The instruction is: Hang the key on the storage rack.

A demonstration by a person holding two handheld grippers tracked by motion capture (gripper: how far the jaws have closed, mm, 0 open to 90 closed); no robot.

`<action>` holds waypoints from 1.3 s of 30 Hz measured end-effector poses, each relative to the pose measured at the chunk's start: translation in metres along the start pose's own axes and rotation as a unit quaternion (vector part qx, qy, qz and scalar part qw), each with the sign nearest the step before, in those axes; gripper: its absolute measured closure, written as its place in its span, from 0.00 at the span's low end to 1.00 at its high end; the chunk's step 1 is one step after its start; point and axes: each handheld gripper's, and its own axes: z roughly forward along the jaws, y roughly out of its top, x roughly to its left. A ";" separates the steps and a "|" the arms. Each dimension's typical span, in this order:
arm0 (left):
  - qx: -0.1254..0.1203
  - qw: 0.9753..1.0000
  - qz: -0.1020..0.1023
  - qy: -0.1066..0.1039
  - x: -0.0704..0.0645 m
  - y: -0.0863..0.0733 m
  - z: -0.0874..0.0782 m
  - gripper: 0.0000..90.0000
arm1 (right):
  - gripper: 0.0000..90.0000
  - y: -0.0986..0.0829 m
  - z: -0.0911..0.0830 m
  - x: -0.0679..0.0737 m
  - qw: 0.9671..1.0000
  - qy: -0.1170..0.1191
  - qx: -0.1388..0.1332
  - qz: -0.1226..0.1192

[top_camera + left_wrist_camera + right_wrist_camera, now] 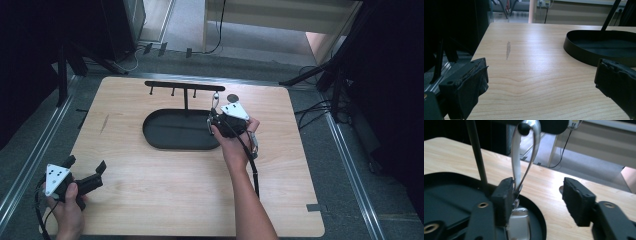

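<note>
Jaws of the right gripper [537,195] spread, perhaps touching the hanging carabiner [524,157].

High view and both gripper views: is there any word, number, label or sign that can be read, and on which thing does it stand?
None can be read.
Grey plate on the left gripper: dark dots, no letters.
Black stand and tray: no lettering visible.

Black jaws, grey three-cornered plates, trailing cables.

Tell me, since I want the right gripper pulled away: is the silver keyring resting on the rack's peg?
Touching. In the right gripper view the silver keyring loops over the black peg and hangs from it, the right gripper open around it.
</note>
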 end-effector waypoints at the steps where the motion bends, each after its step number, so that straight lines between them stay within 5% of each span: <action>1: -0.001 1.000 -0.001 0.000 0.000 0.000 0.000 0.00 | 0.45 0.001 -0.001 -0.001 1.000 0.003 0.000 0.006; 9: 0.000 1.000 0.000 0.000 0.000 0.000 0.000 0.00 | 0.17 0.003 -0.016 -0.008 0.999 0.005 0.000 0.042; 11: 0.000 1.000 0.001 0.000 0.000 0.000 0.000 0.00 | 0.12 0.000 -0.023 -0.012 0.999 -0.015 -0.001 0.038; 16: 0.000 1.000 0.001 0.000 0.000 0.000 0.000 0.00 | 0.00 -0.006 -0.031 -0.021 0.999 -0.003 -0.003 0.042; 39: -0.002 1.000 0.002 0.000 -0.001 0.000 0.000 0.00 | 0.00 -0.038 -0.074 -0.057 0.998 -0.019 -0.023 0.057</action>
